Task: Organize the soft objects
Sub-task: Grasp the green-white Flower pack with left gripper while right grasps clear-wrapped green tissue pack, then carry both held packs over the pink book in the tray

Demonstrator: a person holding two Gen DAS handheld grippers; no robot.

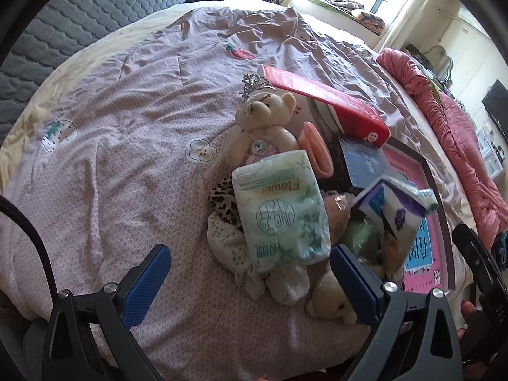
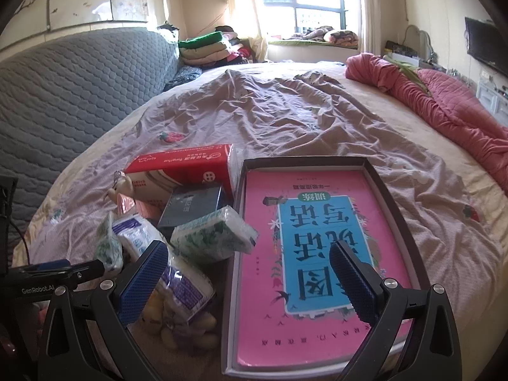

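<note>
Pink book (image 2: 317,254) inside dark-rimmed tray (image 2: 390,197)

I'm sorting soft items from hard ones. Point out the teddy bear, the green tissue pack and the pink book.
teddy bear (image 1: 265,117): left wrist view, on its chest.
green tissue pack (image 1: 279,209): left wrist view, wrapper's middle.
pink book (image 2: 317,247): right wrist view, blue cover panel.

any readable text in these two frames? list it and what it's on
"Flower": green-and-white plastic tissue pack, printed upside down.
"GenRobot.AI": black body of the left gripper, seen in the right wrist view.
Large characters on the pink-and-blue book cover: upside down, not transcribed.
Red-and-white tissue box: print too small.
</note>
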